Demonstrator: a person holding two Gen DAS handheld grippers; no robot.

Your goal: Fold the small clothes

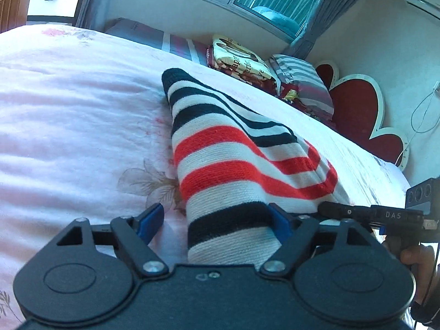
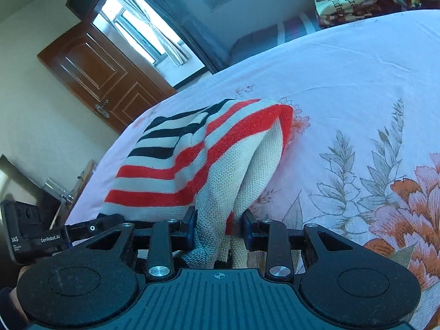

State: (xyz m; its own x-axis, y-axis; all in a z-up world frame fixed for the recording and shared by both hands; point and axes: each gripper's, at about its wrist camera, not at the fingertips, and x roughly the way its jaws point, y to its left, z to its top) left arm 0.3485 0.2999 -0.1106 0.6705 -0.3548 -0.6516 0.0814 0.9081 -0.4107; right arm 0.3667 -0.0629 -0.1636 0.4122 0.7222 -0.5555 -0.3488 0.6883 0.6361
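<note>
Jaws on the left gripper (image 1: 217,221) stood wide apart, with one end of the striped knit garment (image 1: 233,159) lying between them; its right blue pad touched the fabric while the left pad was clear of it. No earlier picture was given, so only that spread stance can be told. On the right gripper (image 2: 218,227) the jaws were partly closed, pinching a bunched fold of the same garment (image 2: 192,151). One garment was in view, folded over on itself, banded in white, red and dark navy, resting on the pink floral bedspread (image 1: 68,115). Beyond the garment, at the bed's far edge, lay three folded blankets or pillows (image 1: 242,60). Behind those stood one red heart-shaped headboard (image 1: 354,110).
</note>
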